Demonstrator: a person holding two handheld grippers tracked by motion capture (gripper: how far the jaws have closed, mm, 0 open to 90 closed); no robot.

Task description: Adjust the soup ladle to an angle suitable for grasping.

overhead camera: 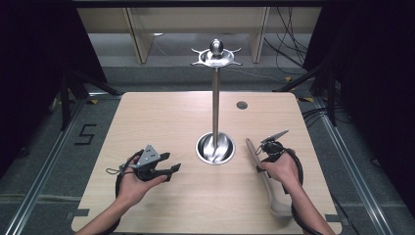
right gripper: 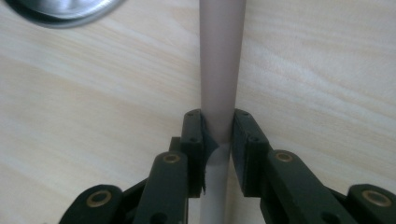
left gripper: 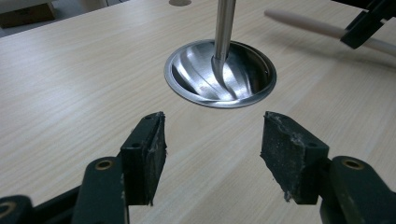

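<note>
Clamping the wooden spoon [right gripper: 220, 70] by its handle, the right gripper [right gripper: 219, 140] has both jaws tight on it, spoon on the table's right side just right of the steel stand [overhead camera: 215, 98], likely grabbed mid-handle for balance. Left gripper [left gripper: 212, 140] hangs spread and empty near the stand's base bowl [left gripper: 187, 84], apparently on standby.

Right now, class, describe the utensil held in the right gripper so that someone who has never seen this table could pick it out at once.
Start at the steel stand rising from its bowl-shaped base mid-table. Just to its right, the right gripper is shut on a long, pale utensil whose handle points away from the person and whose broad end lies near the table's front edge. It is the one matte, beige item here; the stand is shiny metal.
</note>
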